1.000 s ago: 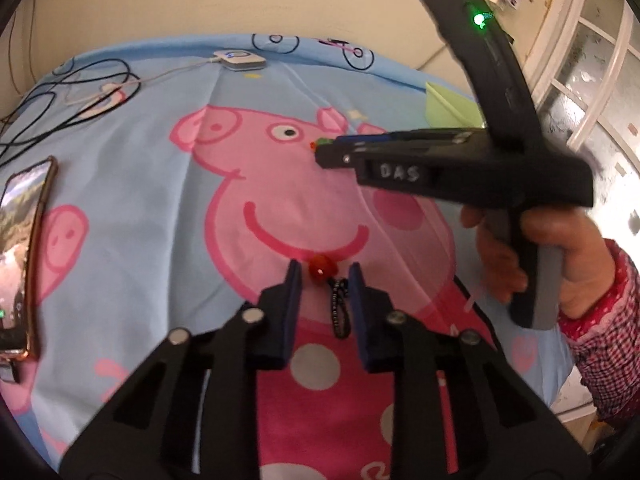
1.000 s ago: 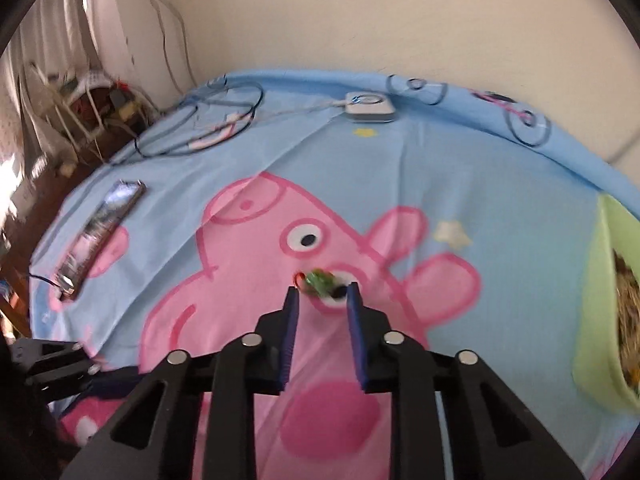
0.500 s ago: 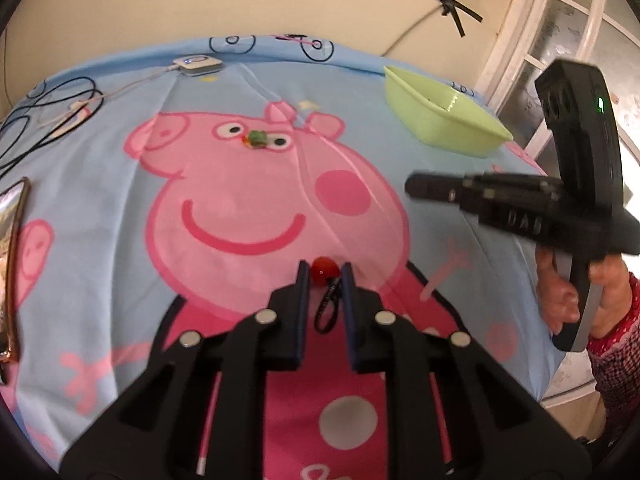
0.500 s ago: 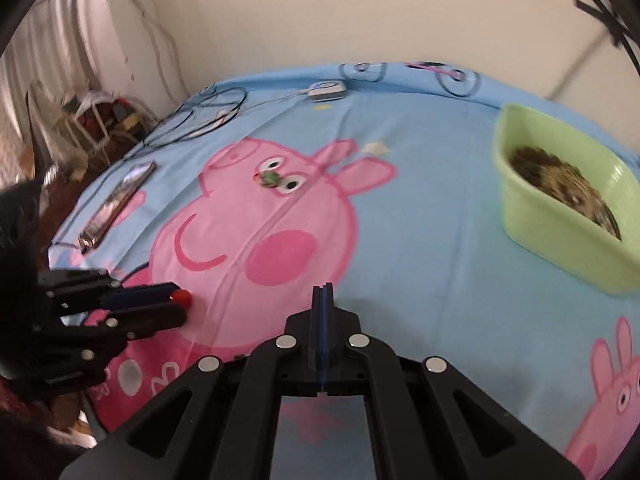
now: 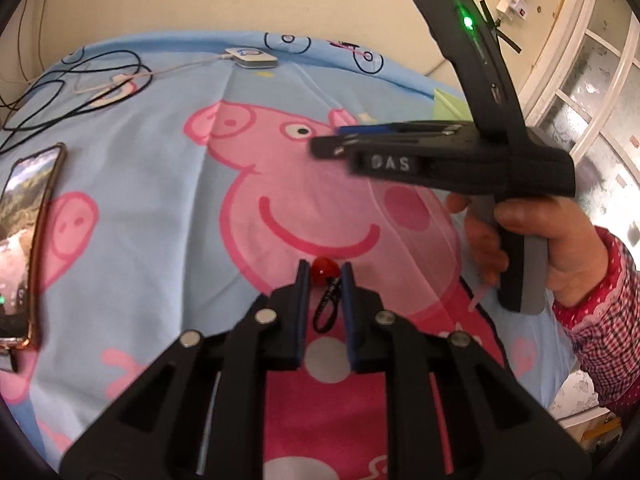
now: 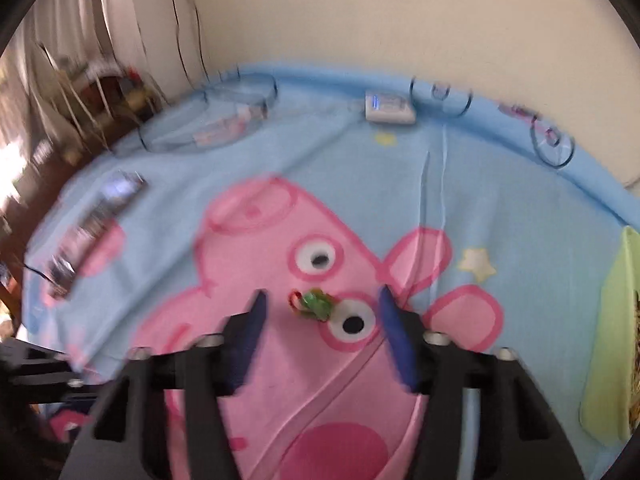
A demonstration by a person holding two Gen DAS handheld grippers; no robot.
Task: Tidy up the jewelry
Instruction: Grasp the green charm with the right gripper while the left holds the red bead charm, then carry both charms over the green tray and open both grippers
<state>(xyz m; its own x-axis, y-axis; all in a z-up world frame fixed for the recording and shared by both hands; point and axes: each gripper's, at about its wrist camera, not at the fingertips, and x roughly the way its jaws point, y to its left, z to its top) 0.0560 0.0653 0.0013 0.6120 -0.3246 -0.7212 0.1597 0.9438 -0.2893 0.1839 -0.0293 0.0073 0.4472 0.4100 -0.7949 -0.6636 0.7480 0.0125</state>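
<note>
Over the pig-print sheet (image 6: 440, 168), the right gripper (image 6: 322, 295) was shut half a second ago. It now gapes astride the green trinket (image 6: 316, 305) beside the pig's eye, probably the next pick. The left gripper (image 5: 325, 267) pinches the red bead charm (image 5: 325, 273) below the pig's smile.

right gripper (image 6: 320, 312): fingers shut half a second ago, now spread wide | back over green trinket (image 6: 316, 304)

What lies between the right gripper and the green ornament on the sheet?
Only bare printed sheet. In the right wrist view the green ornament lies between the open fingers of the right gripper, touching neither.
</note>
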